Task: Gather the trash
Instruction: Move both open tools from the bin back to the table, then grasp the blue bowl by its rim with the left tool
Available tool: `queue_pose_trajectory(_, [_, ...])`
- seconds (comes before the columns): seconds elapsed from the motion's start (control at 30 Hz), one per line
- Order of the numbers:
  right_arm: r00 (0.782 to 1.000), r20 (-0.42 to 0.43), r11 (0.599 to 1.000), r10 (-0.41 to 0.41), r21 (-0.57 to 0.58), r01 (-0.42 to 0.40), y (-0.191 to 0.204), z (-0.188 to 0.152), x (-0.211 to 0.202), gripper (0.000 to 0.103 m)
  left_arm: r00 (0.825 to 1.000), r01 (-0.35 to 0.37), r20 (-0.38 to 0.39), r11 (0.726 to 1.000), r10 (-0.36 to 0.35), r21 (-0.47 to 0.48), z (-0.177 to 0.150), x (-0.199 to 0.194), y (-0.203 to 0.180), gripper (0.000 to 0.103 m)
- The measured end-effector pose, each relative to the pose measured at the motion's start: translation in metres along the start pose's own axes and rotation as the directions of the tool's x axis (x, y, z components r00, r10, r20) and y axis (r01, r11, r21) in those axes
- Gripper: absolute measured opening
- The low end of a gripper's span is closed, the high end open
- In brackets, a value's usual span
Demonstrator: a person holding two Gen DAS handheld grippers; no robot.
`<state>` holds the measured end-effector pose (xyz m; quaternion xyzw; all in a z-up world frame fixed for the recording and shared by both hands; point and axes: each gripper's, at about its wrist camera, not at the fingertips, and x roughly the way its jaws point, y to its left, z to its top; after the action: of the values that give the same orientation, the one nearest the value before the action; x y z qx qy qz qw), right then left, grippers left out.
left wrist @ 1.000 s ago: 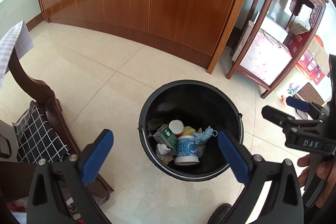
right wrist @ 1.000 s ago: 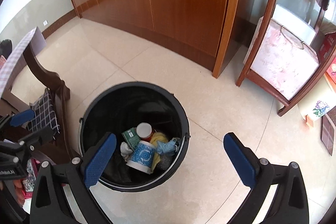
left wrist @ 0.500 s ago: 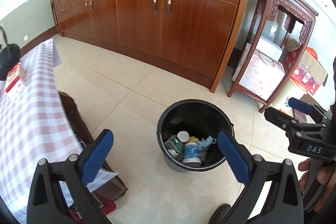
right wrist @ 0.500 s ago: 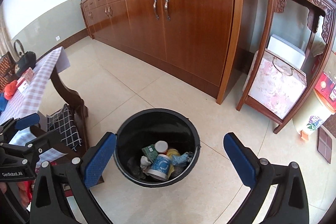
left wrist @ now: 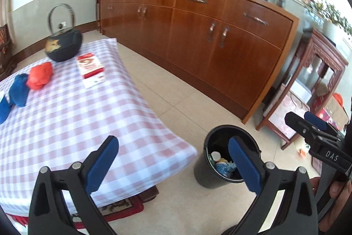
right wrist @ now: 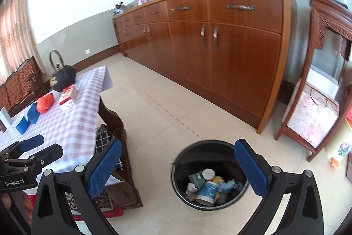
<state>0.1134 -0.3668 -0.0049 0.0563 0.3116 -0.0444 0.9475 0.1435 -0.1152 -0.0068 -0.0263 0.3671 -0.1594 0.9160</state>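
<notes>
Left tongs (left wrist: 173,160): hanging wide open with nothing between the blue pads, pointing over the near edge of the worktop (left wrist: 66,107).

Right tongs (right wrist: 178,164): also gaping and empty, sitting just above and in front of the bin (right wrist: 211,173).

Bin: black bucket standing on the floor tiles, right of the left tongs and just past the right tongs. It's already holding a printed cup (right wrist: 206,189), a green carton, a white lid and some crumpled bits.

Trash to grab: looking like the orange wad (left wrist: 39,75), the blue wad (left wrist: 18,89) beside it and the red-white pack (left wrist: 90,68) are the leftovers. All are lying well ahead and left of the left tongs, near the far end of the checked cloth.

Kettle (left wrist: 62,41): black iron thing sitting beyond the pack. I'm guessing it's not trash, so I'd be leaving it alone.

How it'll handle: the wads are looking soft and light, maybe bags or cloth, hard to tell. They should squash easily, so I'd be pinching across the bulging middle, not a loose edge that slips out. The pack is looking flat and papery, so I'd be taking it by a long edge.

Watch out: the cloth is loose, so digging in too low means bunching it up with the trash.
</notes>
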Motion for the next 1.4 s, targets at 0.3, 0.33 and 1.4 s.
queue_pose_trajectory(0.3, [0.993, 0.02, 0.981, 0.114, -0.159, -0.11, 0.101, 0.021, 0.006, 0.103, 0.985, -0.146, 0.075, 0.984, 0.155, -0.106, -0.005, -0.04, 0.083, 0.101])
queue_pose_trajectory(0.33, [0.99, 0.007, 0.976, 0.142, -0.166, -0.139, 0.113, 0.023, 0.009, 0.103, 0.98, -0.173, 0.08, 0.978, 0.183, -0.121, -0.006, -0.045, 0.096, 0.101])
queue_pose_trajectory(1.4, [0.905, -0.232, 0.75, 0.357, -0.506, -0.425, 0.436, 0.03, 0.139, 0.103, 0.855, -0.5, -0.023, 0.812, 0.518, -0.3, 0.002, -0.029, 0.355, 0.1])
